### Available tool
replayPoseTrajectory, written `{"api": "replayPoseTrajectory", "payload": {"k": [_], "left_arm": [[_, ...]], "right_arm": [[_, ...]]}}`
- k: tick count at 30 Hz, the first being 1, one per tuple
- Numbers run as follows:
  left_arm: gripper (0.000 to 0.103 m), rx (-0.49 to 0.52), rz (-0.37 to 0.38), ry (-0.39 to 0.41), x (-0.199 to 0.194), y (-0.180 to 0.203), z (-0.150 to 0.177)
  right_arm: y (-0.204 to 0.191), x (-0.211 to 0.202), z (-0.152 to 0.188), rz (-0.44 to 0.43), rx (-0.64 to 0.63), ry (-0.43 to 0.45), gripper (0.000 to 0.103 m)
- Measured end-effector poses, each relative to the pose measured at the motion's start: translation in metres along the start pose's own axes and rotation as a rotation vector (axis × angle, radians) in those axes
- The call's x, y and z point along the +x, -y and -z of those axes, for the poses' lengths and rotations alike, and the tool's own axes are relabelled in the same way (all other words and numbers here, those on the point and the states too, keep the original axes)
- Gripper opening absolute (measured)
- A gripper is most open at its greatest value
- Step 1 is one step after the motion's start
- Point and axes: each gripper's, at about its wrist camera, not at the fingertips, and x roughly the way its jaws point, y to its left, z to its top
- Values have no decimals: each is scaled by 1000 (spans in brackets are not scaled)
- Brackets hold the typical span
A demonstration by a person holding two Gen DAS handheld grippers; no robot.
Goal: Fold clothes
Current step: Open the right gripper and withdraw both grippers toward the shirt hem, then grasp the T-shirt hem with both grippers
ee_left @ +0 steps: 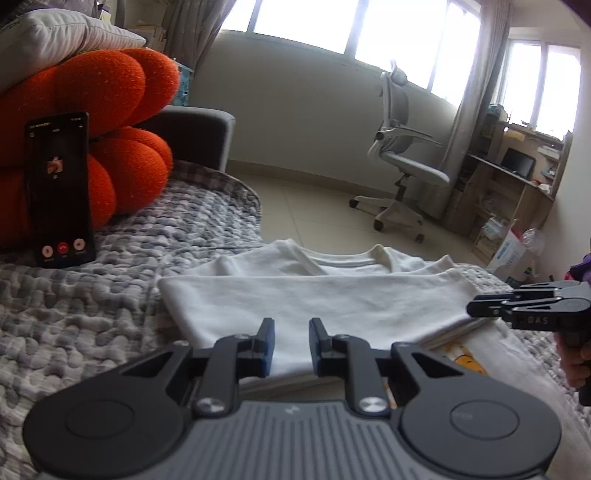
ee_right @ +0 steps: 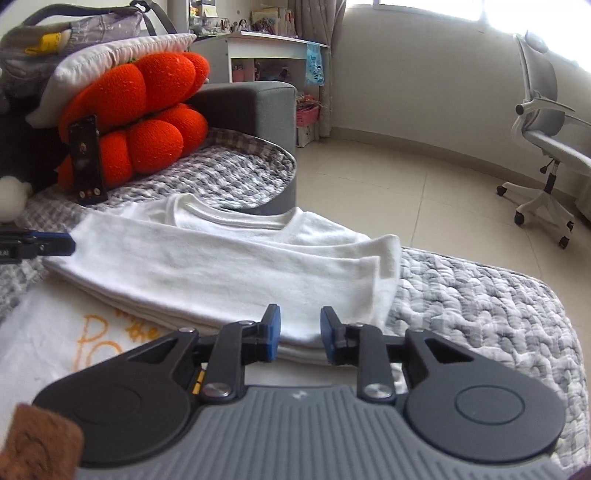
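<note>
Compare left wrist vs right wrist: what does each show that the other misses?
Left wrist only: desk with a laptop, and a hand holding the right gripper.
Right wrist only: white shelf unit, grey bag, orange lettering on the cloth under the shirt.
Both: folded white shirt on the grey quilt, phone leaning on orange cushions, office chair, each view's own gripper open above the shirt's near edge.
</note>
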Motion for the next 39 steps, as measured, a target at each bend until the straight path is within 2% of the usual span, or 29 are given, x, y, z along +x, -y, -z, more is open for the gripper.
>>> {"api": "replayPoseTrajectory", "payload": {"k": [4,8,10,11,13,15,17,27,31,36,38,39], "left_arm": [[20,24,31,-23,6,17,10],[21,42,25,-30,3,25,17],[22,41,74,-12,-8,30,18],[26,56,104,-14,-12,36,21],[27,114,148,-48,-15,53,30],[27,183,139,-110,-11,66,44],[27,210,122,-129,-17,67,57],[28,132,105,-105,-97,52,104],[29,92,86,-126,-132,48,117],[31,-112,109,-212,-173,25,124],[40,-192,122,-252,-181,17,129],[41,-230,128,-274,-185,13,132]], "right_arm": [[-22,5,1,-36,-20,-15,28],[-29,3,9,-16,-63,-39,28],[-26,-7,13,-41,-39,-42,28],[-27,-12,17,-63,-28,-45,28],[-31,-20,25,-110,-7,-57,28],[-35,-28,36,-112,-19,-66,29],[-39,-36,49,-102,-41,-73,31],[-18,-113,101,-95,32,-85,31],[-18,-142,120,-114,18,-111,32],[-5,-181,140,-110,59,-146,38],[5,-196,146,-108,127,-156,38],[11,-202,149,-106,167,-164,38]]}}
